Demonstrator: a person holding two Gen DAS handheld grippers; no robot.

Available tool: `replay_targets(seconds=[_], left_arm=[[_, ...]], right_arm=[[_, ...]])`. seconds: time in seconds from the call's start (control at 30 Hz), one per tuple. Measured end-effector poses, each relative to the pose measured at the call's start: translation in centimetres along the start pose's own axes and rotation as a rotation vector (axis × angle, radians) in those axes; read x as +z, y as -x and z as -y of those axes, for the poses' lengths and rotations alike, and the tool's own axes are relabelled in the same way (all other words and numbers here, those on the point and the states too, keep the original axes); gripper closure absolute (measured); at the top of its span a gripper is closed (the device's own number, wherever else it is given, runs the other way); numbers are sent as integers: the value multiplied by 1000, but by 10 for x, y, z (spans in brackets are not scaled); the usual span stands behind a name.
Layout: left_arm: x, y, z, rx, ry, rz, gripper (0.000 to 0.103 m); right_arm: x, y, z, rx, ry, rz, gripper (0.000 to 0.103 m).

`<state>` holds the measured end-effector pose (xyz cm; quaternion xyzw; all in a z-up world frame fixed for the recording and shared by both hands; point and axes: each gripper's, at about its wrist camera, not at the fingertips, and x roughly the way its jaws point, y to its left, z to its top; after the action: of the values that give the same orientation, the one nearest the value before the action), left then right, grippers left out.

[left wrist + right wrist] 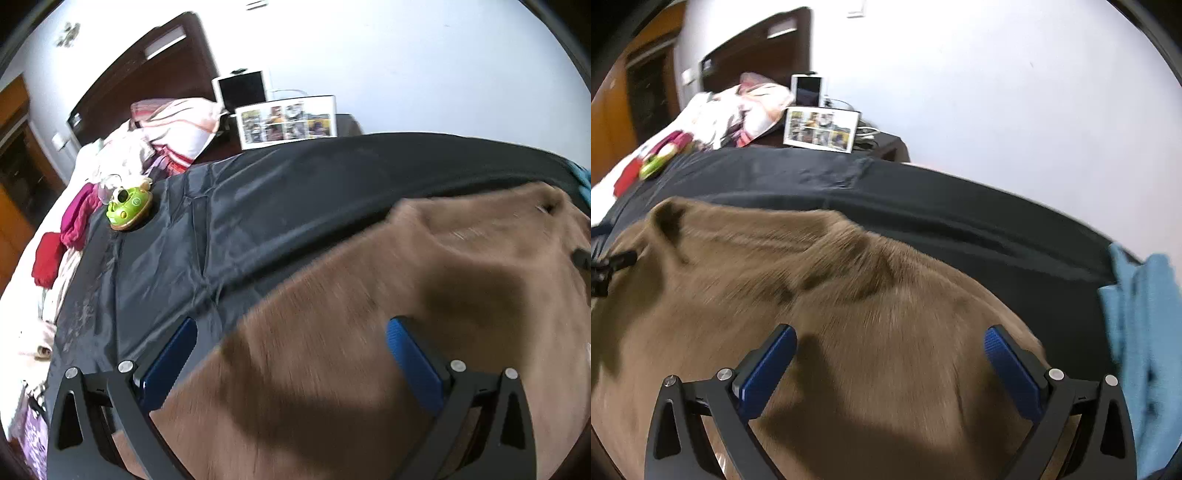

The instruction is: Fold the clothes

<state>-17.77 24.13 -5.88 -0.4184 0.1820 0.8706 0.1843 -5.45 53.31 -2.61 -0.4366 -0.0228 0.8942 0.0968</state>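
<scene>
Hovering left gripper (291, 339) and right gripper (890, 345) wide open, gripping nothing, over brown fleece garment (849, 295) lying on black sheet (258, 206); blue cloth (1141, 332) lying just beside garment.

Plain white wall (960, 92). Dark wood headboard (147, 74) at bed's far end. Orange-brown wooden wardrobe (14, 166) left. Dark nightstand (886, 146) against wall.

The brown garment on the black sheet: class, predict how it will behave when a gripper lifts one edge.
The brown garment would probably flop and drape, since it already lies in soft folds and humps. Its fuzzy nap suggests the blue pads would hold it without slipping. It will likely drag over the black sheet rather than slide freely.
</scene>
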Motion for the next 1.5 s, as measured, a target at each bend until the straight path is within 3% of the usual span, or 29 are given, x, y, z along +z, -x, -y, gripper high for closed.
replay_targets(seconds=[0.17,0.33,0.5,0.67,0.8,0.9,1.13,1.5], left_arm=[[-38,56,0,-118,7,16,0],[-89,102,6,-175,10,5,0],[-149,155,12,-212,-13,28,0],[-195,190,17,-222,-54,47,0],[-230,211,29,-196,-115,83,0],[-251,219,41,-178,-143,103,0],[-267,207,66,-238,-143,78,0],[-277,190,48,-229,-15,44,0]], right_arm=[[-43,80,-25,142,90,45,0],[-113,137,-61,224,221,5,0],[-188,183,-90,186,351,24,0],[-243,221,-94,208,372,47,0],[-278,247,-97,158,398,92,0],[-305,266,-90,117,391,122,0],[-352,302,-69,85,351,139,0],[-378,293,-75,34,378,137,0]])
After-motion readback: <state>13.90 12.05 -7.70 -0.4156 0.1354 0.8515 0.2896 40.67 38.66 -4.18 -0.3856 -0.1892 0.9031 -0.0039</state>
